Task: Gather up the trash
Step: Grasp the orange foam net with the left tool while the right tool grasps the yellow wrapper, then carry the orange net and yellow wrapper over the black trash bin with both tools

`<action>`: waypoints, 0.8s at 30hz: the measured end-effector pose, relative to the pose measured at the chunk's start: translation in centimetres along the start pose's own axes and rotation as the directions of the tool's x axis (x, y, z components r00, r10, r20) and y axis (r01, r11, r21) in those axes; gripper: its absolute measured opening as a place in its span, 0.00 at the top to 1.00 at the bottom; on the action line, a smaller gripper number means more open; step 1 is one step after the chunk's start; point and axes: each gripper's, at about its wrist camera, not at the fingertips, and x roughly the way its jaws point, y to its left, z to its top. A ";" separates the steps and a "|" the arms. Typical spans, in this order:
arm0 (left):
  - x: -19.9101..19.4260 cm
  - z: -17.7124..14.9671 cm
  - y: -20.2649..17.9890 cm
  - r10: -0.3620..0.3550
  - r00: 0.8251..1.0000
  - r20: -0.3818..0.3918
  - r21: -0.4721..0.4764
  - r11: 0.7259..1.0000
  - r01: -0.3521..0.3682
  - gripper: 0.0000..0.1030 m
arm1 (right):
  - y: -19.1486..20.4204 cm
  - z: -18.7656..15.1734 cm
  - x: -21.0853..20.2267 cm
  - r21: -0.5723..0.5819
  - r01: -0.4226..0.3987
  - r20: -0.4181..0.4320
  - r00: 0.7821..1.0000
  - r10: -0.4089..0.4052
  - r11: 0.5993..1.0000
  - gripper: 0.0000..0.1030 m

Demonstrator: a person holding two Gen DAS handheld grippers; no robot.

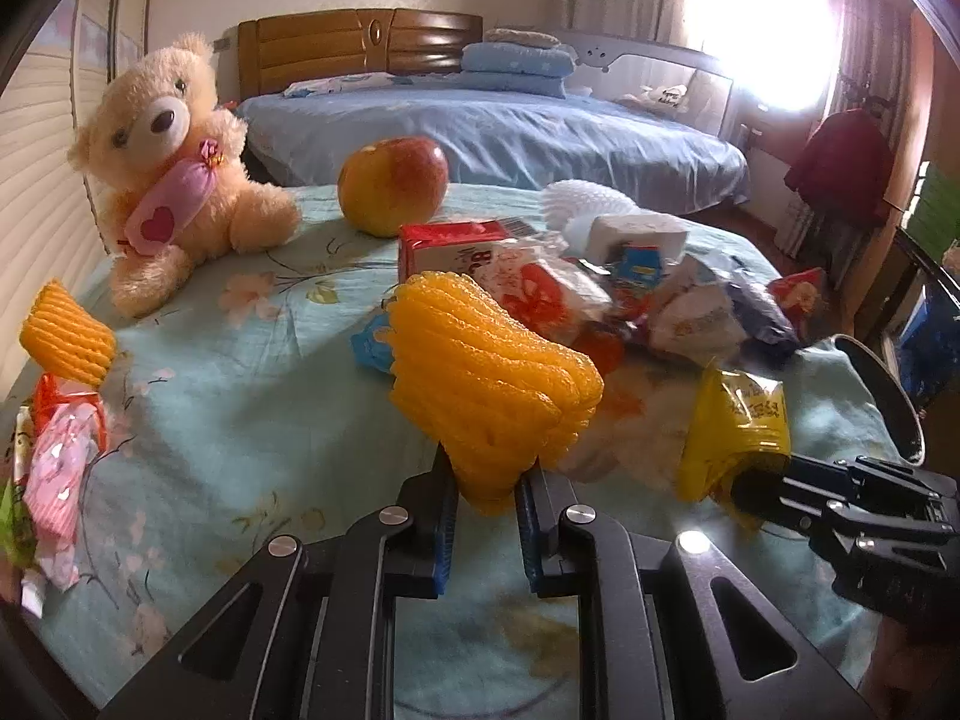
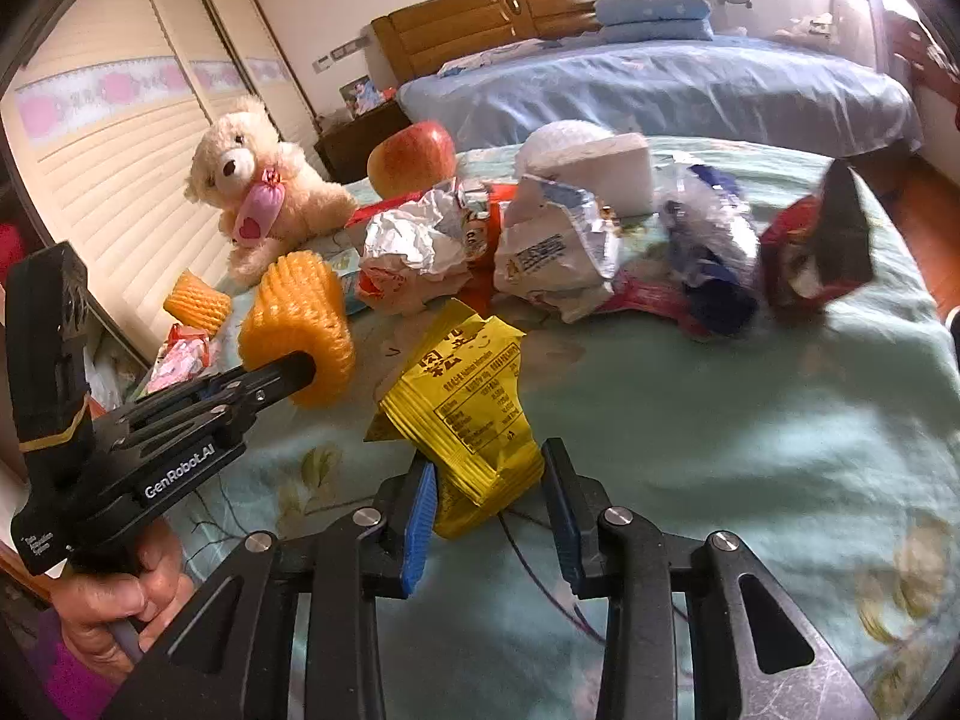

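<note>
A yellow foam fruit net (image 1: 492, 372) stands up from between the blue pads of my left gripper (image 1: 486, 480), which is shut on its lower end; the right wrist view shows the same net (image 2: 300, 306) at the tip of the left gripper (image 2: 300, 369). A crumpled yellow snack packet (image 2: 462, 396) sits between the fingers of my right gripper (image 2: 489, 480), and both pads press on its lower part. From the left wrist view that packet (image 1: 738, 420) hangs at the tip of the right gripper (image 1: 741, 483). Both are just above a light green bedspread (image 2: 720, 420).
A pile of wrappers (image 2: 540, 240) and a white foam block (image 2: 606, 171) lie beyond the grippers. A teddy bear (image 1: 174, 168) and an apple (image 1: 393, 186) sit further back. A second foam net (image 1: 66, 330) and pink wrappers (image 1: 57, 468) lie at left, a red packet (image 2: 804, 252) at right.
</note>
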 end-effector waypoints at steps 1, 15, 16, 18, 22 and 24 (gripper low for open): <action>-0.5 -0.1 -0.3 -0.006 1.000 0.003 0.005 1.000 0.006 0.84 | -0.1 -0.1 -0.4 0.004 0.003 0.006 1.000 -0.003 1.000 0.67; -5.0 -1.2 -6.7 -0.132 0.991 0.008 0.125 0.984 0.130 0.84 | -4.2 -2.0 -6.5 0.108 0.091 0.087 0.991 -0.100 0.990 0.67; -5.1 -1.2 -7.1 -0.139 0.990 0.006 0.135 0.981 0.137 0.84 | -4.6 -2.2 -7.0 0.113 0.096 0.091 0.990 -0.107 0.989 0.67; -5.4 -1.2 -8.1 -0.153 0.988 0.001 0.157 0.976 0.151 0.84 | -5.4 -2.5 -7.8 0.128 0.113 0.101 0.987 -0.126 0.985 0.67; -5.3 -1.1 -9.5 -0.191 0.981 -0.020 0.171 0.967 0.191 0.84 | -6.8 -3.0 -9.2 0.161 0.140 0.115 0.981 -0.159 0.977 0.67; -5.0 -0.9 -10.1 -0.192 0.981 -0.025 0.188 0.963 0.194 0.84 | -7.7 -3.2 -9.9 0.178 0.151 0.120 0.977 -0.174 0.972 0.67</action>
